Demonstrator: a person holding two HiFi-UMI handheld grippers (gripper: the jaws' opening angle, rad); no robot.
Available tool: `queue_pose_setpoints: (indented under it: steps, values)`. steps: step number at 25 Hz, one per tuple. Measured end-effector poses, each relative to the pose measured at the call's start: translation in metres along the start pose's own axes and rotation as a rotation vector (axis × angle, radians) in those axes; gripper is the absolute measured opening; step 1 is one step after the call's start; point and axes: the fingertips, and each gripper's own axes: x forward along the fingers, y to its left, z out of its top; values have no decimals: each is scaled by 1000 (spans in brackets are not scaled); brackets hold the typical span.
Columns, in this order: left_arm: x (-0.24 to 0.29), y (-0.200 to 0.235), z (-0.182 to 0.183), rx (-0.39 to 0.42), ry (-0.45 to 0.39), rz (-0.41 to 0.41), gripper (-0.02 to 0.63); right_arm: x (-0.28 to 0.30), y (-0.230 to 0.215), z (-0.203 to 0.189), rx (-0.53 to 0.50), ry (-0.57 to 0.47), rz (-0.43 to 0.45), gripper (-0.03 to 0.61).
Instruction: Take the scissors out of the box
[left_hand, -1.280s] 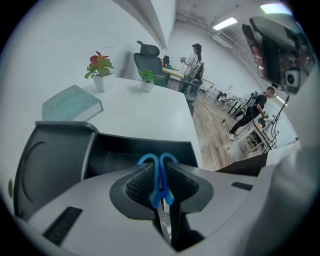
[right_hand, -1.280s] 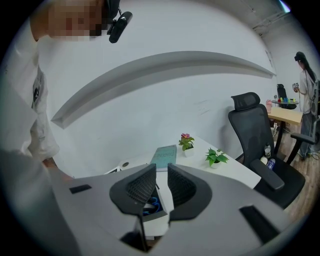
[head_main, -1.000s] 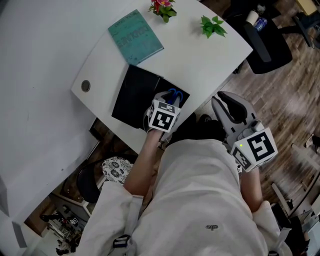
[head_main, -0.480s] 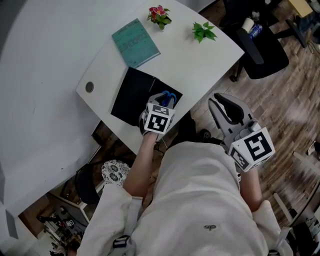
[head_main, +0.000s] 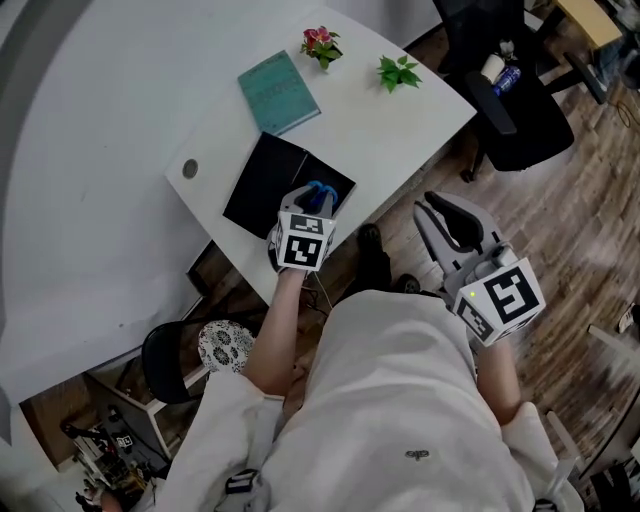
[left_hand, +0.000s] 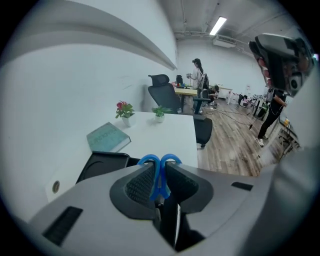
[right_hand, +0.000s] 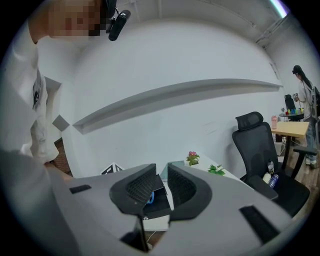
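Note:
Blue-handled scissors (head_main: 320, 192) hang just above the near end of the black box (head_main: 270, 180), which lies open on the white table (head_main: 390, 130). My left gripper (head_main: 312, 203) is shut on them. In the left gripper view the two blue loops (left_hand: 150, 160) stick out past the fingertips of the left gripper (left_hand: 160, 169), with the box (left_hand: 102, 162) below and behind. My right gripper (head_main: 452, 215) hovers off the table's right edge over the wooden floor. It is open and holds nothing. Past the right gripper (right_hand: 161, 182) I see the box (right_hand: 161, 201) and a speck of blue.
A teal book (head_main: 279, 90), a pink flower pot (head_main: 322, 42) and a small green plant (head_main: 398, 70) stand at the table's far end. A round cable hole (head_main: 190, 168) lies left of the box. A black office chair (head_main: 505, 110) stands at the right.
My left gripper has risen out of the box with the blue scissors in its jaws. The right gripper has drifted a little up and left beside the table.

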Motion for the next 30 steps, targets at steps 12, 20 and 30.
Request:
queue_pose_setpoints:
  steps: [12, 20, 30]
  values:
    - [-80, -48, 27, 33, -177, 97, 89, -81, 25, -7, -10, -73, 26, 78]
    - [-130, -91, 34, -15, -292, 98, 89, -115, 37, -17, -25, -74, 57, 74]
    - [-198, -126, 31, -140, -425, 88, 89, -131, 48, -32, -81, -42, 118, 49]
